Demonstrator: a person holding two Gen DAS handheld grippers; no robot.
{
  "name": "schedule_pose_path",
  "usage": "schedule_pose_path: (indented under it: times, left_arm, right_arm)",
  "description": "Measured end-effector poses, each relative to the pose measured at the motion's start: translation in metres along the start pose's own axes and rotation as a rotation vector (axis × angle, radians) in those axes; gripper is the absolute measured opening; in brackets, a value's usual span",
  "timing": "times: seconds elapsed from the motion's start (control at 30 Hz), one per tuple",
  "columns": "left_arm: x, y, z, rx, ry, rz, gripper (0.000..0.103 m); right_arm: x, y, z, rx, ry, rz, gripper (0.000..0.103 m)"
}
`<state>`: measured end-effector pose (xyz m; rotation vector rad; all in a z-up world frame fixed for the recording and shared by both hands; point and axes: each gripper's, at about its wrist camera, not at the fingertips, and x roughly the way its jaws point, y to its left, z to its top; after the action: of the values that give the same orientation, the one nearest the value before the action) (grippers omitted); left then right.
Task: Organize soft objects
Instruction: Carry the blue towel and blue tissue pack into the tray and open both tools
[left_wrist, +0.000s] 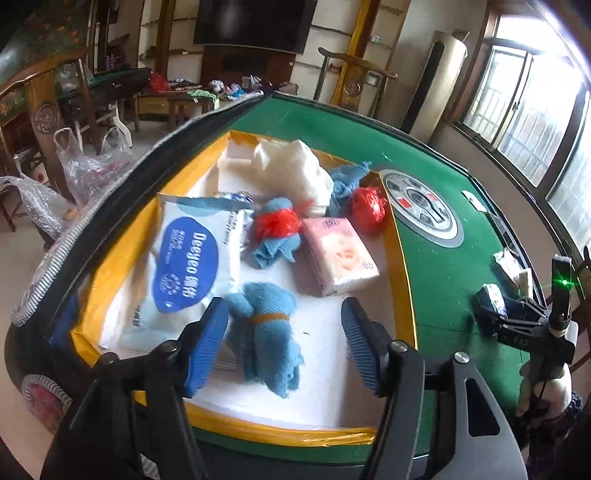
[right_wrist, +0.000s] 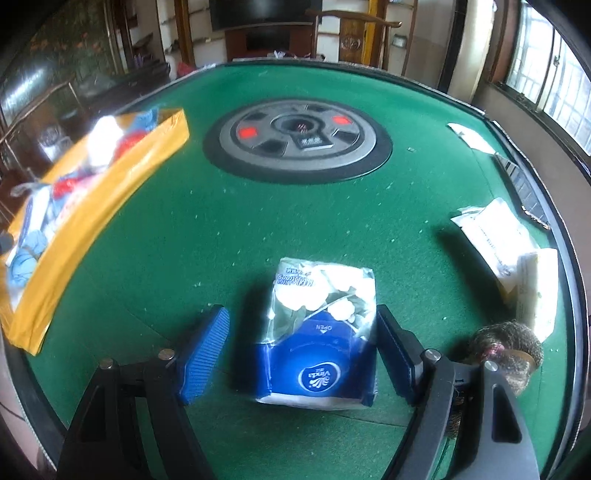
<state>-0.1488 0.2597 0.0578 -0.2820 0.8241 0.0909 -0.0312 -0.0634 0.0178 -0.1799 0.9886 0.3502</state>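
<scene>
A yellow-rimmed box (left_wrist: 400, 273) on the green table holds soft items: a blue-and-white wipes pack (left_wrist: 188, 266), a pink tissue pack (left_wrist: 338, 254), a white cloth (left_wrist: 291, 170), blue towel rolls (left_wrist: 271, 339), and red bundles (left_wrist: 367, 208). My left gripper (left_wrist: 284, 343) is open above the box, a blue towel roll lying between its fingers, not gripped. My right gripper (right_wrist: 299, 347) is open around a blue Vinda tissue pack (right_wrist: 321, 332) on the felt; the right pad touches its side. The box also shows in the right wrist view (right_wrist: 92, 218).
A round grey console (right_wrist: 297, 138) sits in the table's middle. White packets (right_wrist: 495, 236) lie near the right edge, with a dark scrubby ball (right_wrist: 506, 350) beside them. Plastic bags (left_wrist: 88, 162) sit on the floor to the left.
</scene>
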Motion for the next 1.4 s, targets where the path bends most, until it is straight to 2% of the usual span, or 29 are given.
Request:
schedule_pose_path:
  times: [0.07,0.1,0.23,0.3,0.4,0.47,0.57,0.67,0.77,0.87,0.93,1.03,1.13,1.23,1.33,1.4]
  left_arm:
    - [-0.006,0.01,0.0,-0.022,-0.018,-0.002,0.063]
    - [-0.012,0.017,0.0,-0.043,-0.028,-0.014,0.063]
    - [-0.026,0.037,-0.001,-0.12,-0.07,-0.043,0.063]
    - [-0.033,0.046,-0.003,-0.153,-0.092,-0.06,0.063]
    - [-0.037,0.055,-0.004,-0.187,-0.107,-0.074,0.064]
    - [-0.037,0.058,-0.005,-0.203,-0.11,-0.077,0.064]
    - [-0.036,0.063,-0.008,-0.218,-0.111,-0.078,0.064]
    - [-0.04,0.067,-0.011,-0.22,-0.124,-0.068,0.064]
    - [-0.046,0.073,-0.012,-0.22,-0.142,-0.048,0.064]
    - [-0.051,0.079,-0.014,-0.217,-0.157,-0.028,0.064]
    - [-0.054,0.084,-0.015,-0.213,-0.165,-0.015,0.064]
    - [-0.056,0.09,-0.016,-0.215,-0.175,-0.011,0.065]
    - [-0.055,0.093,-0.017,-0.207,-0.177,-0.001,0.067]
    - [-0.052,0.092,-0.016,-0.2,-0.172,-0.001,0.067]
    - [-0.049,0.089,-0.016,-0.175,-0.161,0.009,0.067]
    - [-0.048,0.084,-0.016,-0.145,-0.16,0.045,0.067]
  right_arm:
    - [0.001,-0.001,0.0,0.006,0.013,0.027,0.061]
    - [-0.001,-0.001,-0.001,0.009,0.013,0.033,0.047]
    - [-0.012,-0.001,0.0,0.03,0.009,0.077,0.047]
    - [-0.026,0.005,0.004,0.036,-0.019,0.1,0.047]
    - [-0.051,0.022,0.016,0.024,-0.074,0.178,0.047]
    - [-0.064,0.046,0.027,-0.011,-0.097,0.23,0.047]
    - [-0.069,0.092,0.039,-0.083,-0.084,0.316,0.048]
    - [-0.061,0.144,0.047,-0.158,-0.035,0.404,0.048]
    - [-0.042,0.194,0.051,-0.232,0.037,0.456,0.048]
    - [-0.02,0.236,0.049,-0.306,0.102,0.431,0.048]
    - [-0.002,0.252,0.049,-0.319,0.151,0.377,0.048]
    - [0.013,0.255,0.055,-0.296,0.179,0.318,0.048]
    - [0.03,0.247,0.065,-0.269,0.182,0.193,0.048]
    - [0.036,0.245,0.072,-0.268,0.168,0.14,0.048]
    - [0.033,0.251,0.068,-0.28,0.196,0.208,0.049]
    - [0.029,0.251,0.062,-0.294,0.213,0.239,0.05]
